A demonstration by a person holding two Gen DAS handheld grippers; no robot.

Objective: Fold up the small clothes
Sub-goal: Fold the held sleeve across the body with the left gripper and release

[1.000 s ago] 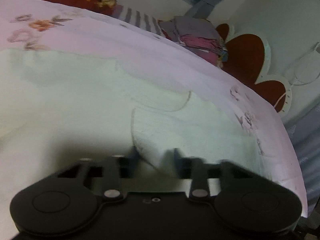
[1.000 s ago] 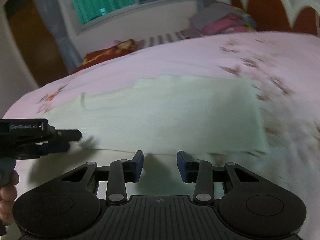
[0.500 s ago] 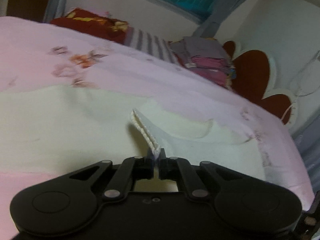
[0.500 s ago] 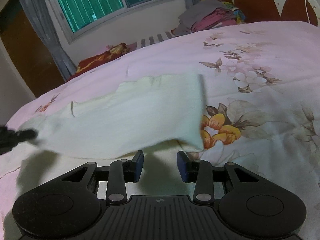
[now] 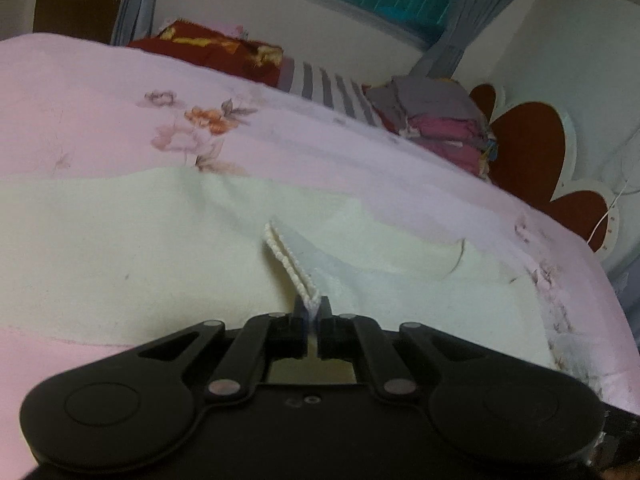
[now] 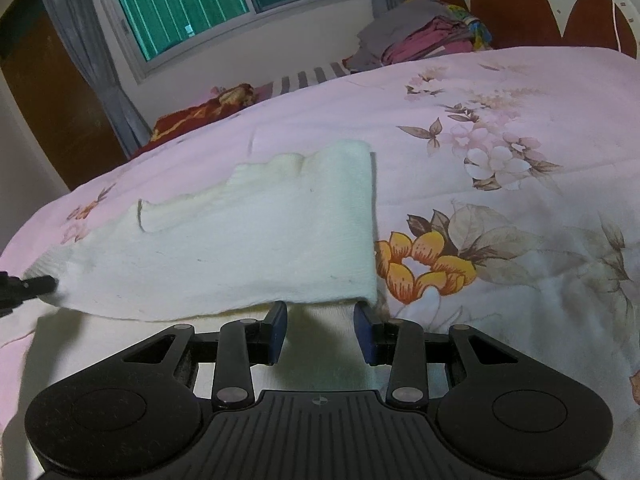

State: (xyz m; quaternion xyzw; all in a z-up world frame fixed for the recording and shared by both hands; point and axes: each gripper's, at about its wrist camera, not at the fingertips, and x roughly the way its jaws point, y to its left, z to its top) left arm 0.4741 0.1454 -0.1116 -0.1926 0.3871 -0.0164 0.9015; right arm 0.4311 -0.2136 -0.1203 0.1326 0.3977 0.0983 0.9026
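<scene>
A pale cream knit garment (image 6: 248,240) lies spread on the pink floral bed (image 6: 500,120), one side lifted and doubled over. The left gripper (image 5: 312,312) has its fingers pinched tight on a ribbed hem edge, which rises from the cloth as a thin folded strip. The right gripper (image 6: 320,320) hovers at the near edge with fingers parted, holding nothing. The cloth looks light, soft and limp; it will likely sag, so corners and hems seem the sound places to grip.

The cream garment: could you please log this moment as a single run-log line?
left tool: shut on cream garment ribbed edge, lifted | right tool: open at garment's near hem | surface: floral pink bedsheet
</scene>
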